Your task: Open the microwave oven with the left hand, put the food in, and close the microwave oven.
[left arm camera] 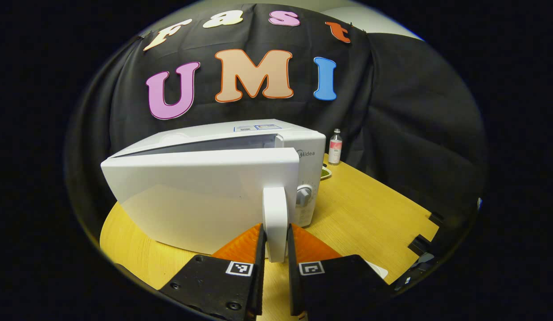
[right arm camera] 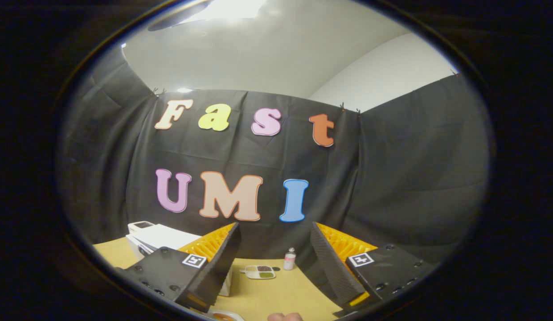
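White box-shaped microwave oven (left arm camera: pixel 205 178) on yellow wooden table (left arm camera: pixel 370 209), door ajar. Upright white door handle (left arm camera: pixel 275 223) clamped between left gripper (left arm camera: pixel 275 249) fingers. Right gripper (right arm camera: pixel 274 263) spread, empty, well apart. Small compartmented food tray (right arm camera: pixel 259 272), probably food, far right of oven.

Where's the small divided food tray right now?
In the right gripper view, the small divided food tray lies on the wooden table, between the white microwave oven and a small bottle, ahead of the open right gripper.
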Demonstrator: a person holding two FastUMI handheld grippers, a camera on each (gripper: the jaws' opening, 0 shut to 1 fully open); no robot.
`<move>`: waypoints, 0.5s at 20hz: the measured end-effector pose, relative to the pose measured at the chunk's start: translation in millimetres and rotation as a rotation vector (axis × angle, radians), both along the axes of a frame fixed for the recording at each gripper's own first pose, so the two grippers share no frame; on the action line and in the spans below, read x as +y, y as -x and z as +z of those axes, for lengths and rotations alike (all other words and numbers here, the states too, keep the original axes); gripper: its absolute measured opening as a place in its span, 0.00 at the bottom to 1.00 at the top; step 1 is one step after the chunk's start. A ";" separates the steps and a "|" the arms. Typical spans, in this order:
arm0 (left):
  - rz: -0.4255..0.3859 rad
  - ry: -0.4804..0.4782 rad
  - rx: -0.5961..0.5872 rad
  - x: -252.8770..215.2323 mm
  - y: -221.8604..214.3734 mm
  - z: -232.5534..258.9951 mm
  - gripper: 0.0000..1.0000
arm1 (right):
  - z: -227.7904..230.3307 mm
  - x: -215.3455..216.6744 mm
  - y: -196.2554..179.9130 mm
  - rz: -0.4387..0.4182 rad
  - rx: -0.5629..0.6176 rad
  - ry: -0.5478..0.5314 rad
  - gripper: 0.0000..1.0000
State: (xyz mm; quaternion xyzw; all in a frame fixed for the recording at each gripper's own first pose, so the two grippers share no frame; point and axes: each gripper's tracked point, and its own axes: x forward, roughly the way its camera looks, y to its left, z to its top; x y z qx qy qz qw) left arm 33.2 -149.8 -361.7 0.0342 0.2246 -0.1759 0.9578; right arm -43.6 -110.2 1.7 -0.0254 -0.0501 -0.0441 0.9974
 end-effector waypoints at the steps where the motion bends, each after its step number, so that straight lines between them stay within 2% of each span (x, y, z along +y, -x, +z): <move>1: -0.007 0.003 0.001 2.6 6.6 0.7 0.23 | -6.7 1.5 -1.9 0.006 0.009 -0.007 0.97; 5: -0.045 0.010 0.007 16.0 36.2 2.5 0.23 | -37.1 11.1 -5.2 0.033 0.040 0.011 0.97; 10: -0.023 0.001 0.004 37.9 64.7 5.2 0.23 | -79.3 31.2 -6.7 0.083 0.079 0.056 0.97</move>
